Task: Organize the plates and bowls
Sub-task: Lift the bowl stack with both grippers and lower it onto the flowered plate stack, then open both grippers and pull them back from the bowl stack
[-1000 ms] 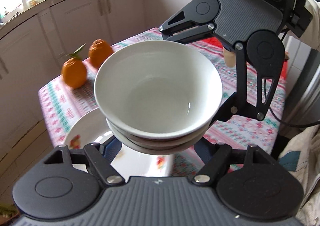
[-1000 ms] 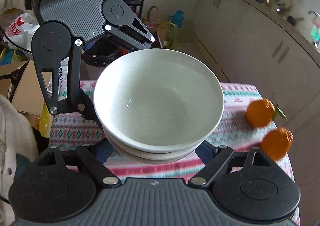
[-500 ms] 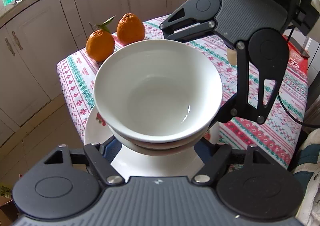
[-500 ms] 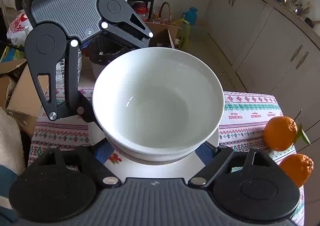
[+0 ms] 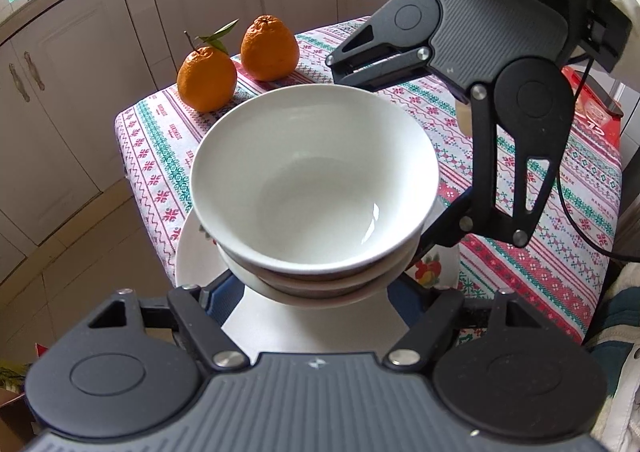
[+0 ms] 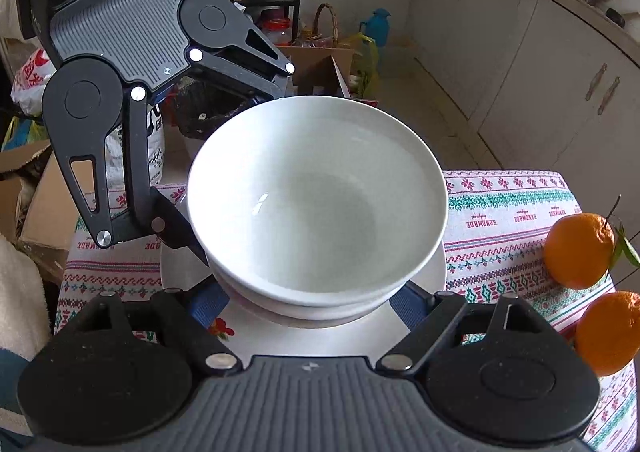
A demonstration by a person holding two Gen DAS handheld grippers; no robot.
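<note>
A stack of white bowls [image 5: 316, 187] [image 6: 316, 203] hangs between both grippers, just over a white plate [image 5: 192, 252] [image 6: 320, 340] with a printed rim on the patterned table [image 5: 160, 155]. My left gripper [image 5: 316, 292] is shut on the lower bowl from the near side, its blue pads [image 5: 224, 292] against the bowl's flanks. Opposite it, my right gripper [image 6: 316, 304] is shut on the same stack, blue pads [image 6: 412, 300] at both sides. Each gripper shows in the other's view, across the stack. I cannot tell whether the stack touches the plate.
Two oranges [image 5: 206, 77] [image 6: 578, 250] lie at one end of the table, near its edge. A red box [image 5: 592, 107] sits at the other end. Kitchen cabinets [image 5: 60, 91] stand close by. Cardboard boxes, bags and a basket [image 6: 326, 31] crowd the floor beyond the table.
Both grippers have come down with the bowl stack and moved over the plate, which now lies directly beneath it. The grips have not changed.
</note>
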